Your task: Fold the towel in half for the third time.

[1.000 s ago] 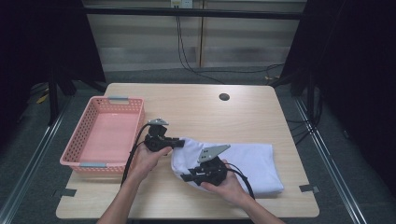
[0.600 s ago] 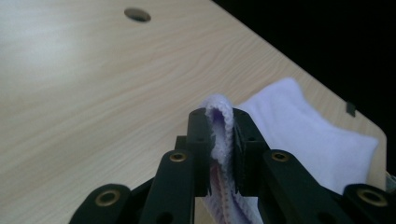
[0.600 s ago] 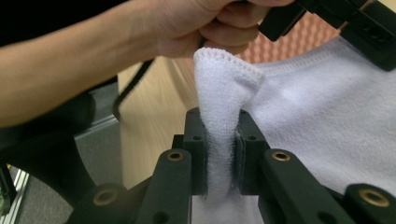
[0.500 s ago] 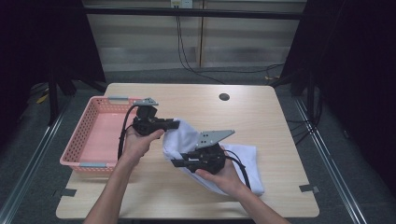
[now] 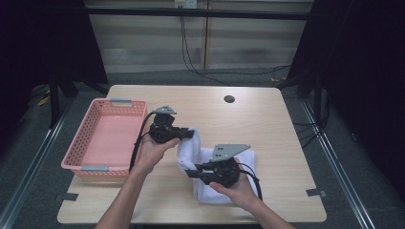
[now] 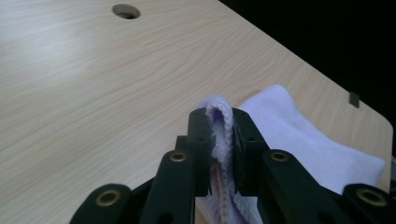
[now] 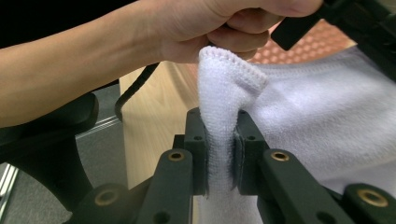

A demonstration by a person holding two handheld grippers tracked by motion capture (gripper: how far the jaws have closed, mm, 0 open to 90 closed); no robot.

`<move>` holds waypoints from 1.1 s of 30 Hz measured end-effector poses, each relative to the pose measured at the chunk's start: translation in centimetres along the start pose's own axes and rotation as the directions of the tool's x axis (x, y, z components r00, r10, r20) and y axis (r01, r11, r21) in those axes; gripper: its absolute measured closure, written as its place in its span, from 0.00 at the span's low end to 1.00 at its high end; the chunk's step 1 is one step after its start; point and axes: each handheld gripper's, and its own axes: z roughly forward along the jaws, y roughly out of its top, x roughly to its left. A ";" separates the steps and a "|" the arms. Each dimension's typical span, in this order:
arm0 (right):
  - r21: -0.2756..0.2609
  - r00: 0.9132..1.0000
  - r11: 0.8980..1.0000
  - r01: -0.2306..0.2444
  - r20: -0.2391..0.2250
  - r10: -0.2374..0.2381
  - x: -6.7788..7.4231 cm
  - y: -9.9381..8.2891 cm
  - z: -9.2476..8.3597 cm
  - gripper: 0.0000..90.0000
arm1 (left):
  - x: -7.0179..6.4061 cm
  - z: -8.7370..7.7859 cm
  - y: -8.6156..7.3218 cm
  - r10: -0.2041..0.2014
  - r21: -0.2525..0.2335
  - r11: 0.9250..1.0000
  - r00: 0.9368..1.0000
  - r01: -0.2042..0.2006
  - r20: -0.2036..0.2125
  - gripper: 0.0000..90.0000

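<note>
A white towel [image 5: 200, 155] hangs between my two grippers above the wooden table [image 5: 267, 124], its lower part resting near the front edge. My left gripper [image 5: 190, 134] is shut on the towel's upper corner; the left gripper view has a hemmed fold [image 6: 220, 112] pinched between the black jaws. My right gripper [image 5: 191, 172] is shut on another edge lower down, and in the right gripper view the cloth [image 7: 224, 88] bulges above its jaws, with the left hand [image 7: 219, 23] just behind.
A pink plastic basket [image 5: 86, 138] stands at the table's left side, close to the left hand. A round cable hole [image 5: 229, 99] lies at the back. Black cables trail from both grippers. The right half of the table is bare.
Both grippers have risen and drawn the towel up off the table. The flat cloth has gathered leftward into a hanging fold between them.
</note>
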 end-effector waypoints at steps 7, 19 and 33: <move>-0.018 0.995 0.999 -0.044 0.087 0.045 -0.7 -2.7 -3.9 0.88 | -2.1 4.8 1.0 0.011 0.043 0.999 0.999 -0.013 0.048 0.89; -0.011 0.975 0.992 -0.126 0.182 0.126 -1.5 -7.4 -8.8 0.86 | -5.5 10.7 2.1 0.035 0.089 0.995 0.996 -0.042 0.078 0.87; 0.106 0.941 0.974 -0.200 0.298 0.160 -1.6 -11.8 -12.0 0.62 | -7.6 15.1 1.1 0.041 0.104 0.993 0.992 -0.054 0.121 0.58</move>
